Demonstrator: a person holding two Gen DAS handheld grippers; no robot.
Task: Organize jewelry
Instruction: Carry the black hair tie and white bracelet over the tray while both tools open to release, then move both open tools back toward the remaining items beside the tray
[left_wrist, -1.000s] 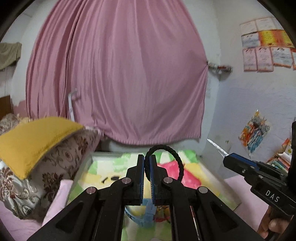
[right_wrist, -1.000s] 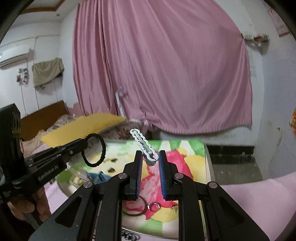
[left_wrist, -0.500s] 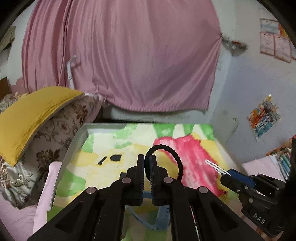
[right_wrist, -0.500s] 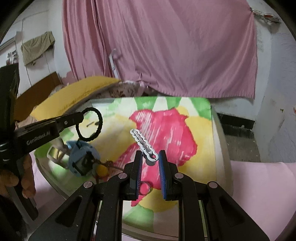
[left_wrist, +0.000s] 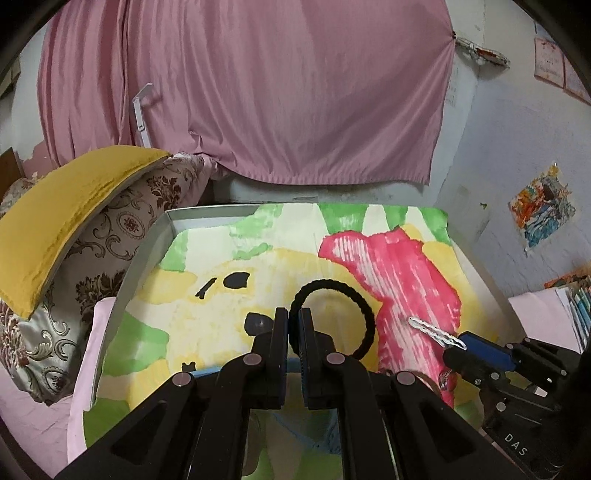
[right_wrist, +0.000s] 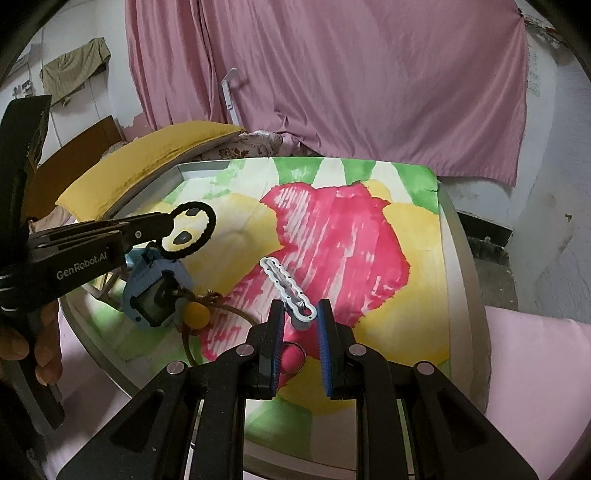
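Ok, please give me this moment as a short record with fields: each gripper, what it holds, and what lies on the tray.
left gripper: shut on black braided hair tie, held above the tray
right gripper: shut on white wavy hair clip
tray: grey rim, painted paper in red, yellow, green
on tray: blue watch, yellow bead on brown cord, metal ring
beside tray: yellow cushion
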